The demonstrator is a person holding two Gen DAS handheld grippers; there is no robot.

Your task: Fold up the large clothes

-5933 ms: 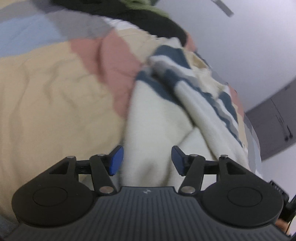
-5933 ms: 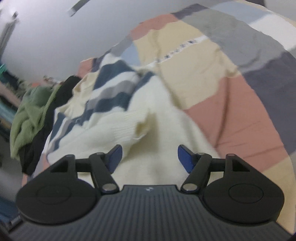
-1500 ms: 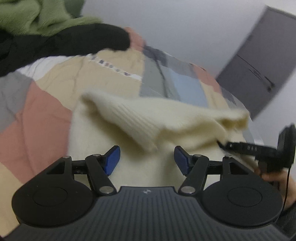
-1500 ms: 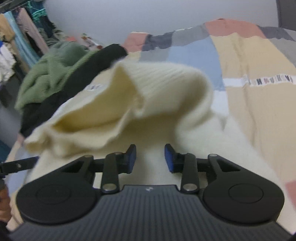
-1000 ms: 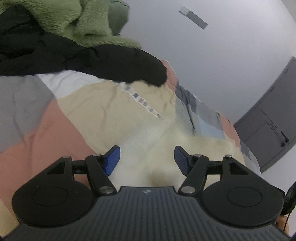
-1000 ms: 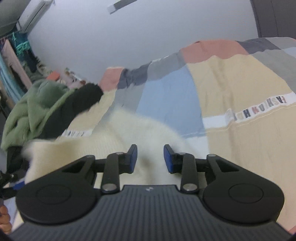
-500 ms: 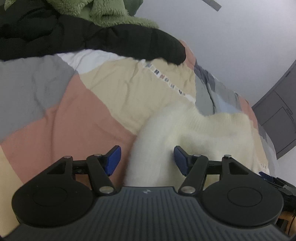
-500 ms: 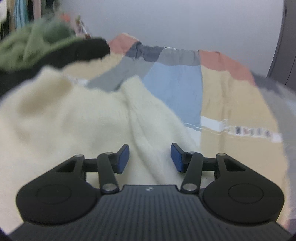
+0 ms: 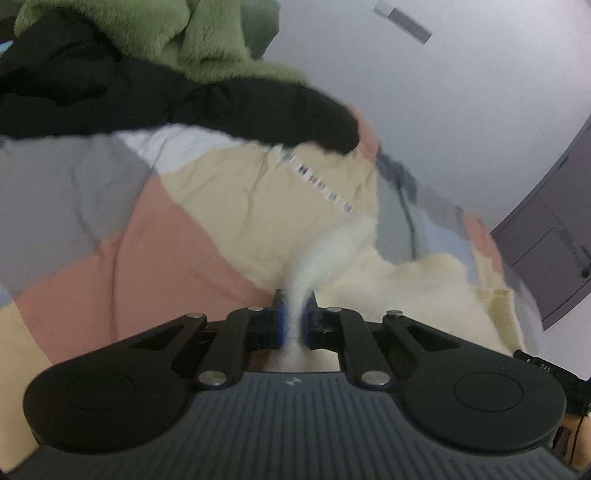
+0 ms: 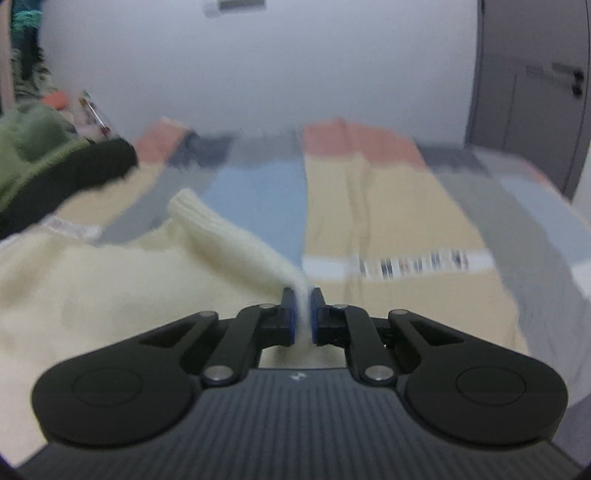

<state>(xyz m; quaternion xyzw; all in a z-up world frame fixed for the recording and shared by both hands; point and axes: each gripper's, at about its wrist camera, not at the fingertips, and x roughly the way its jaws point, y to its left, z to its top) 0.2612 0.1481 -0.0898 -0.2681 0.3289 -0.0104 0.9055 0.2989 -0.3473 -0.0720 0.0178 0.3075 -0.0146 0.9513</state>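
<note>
A cream knit sweater (image 9: 406, 291) lies on a patchwork bedspread (image 9: 110, 258). My left gripper (image 9: 294, 314) is shut on a fold of the sweater, which runs up and right from the jaws. In the right wrist view the sweater (image 10: 92, 280) spreads to the left. My right gripper (image 10: 303, 314) is shut on another edge of it, with a ribbed cuff (image 10: 192, 210) stretching away up-left. The sweater's striped part is hidden.
A black garment (image 9: 184, 107) and a green fleece (image 9: 166, 33) are piled at the bed's far left, also seen in the right wrist view (image 10: 55, 173). The bedspread (image 10: 406, 214) extends right. A grey door (image 10: 532, 92) and white wall stand behind.
Both grippers were open half a second ago and have closed on the cream sweater. The fabric now runs taut from each pair of jaws.
</note>
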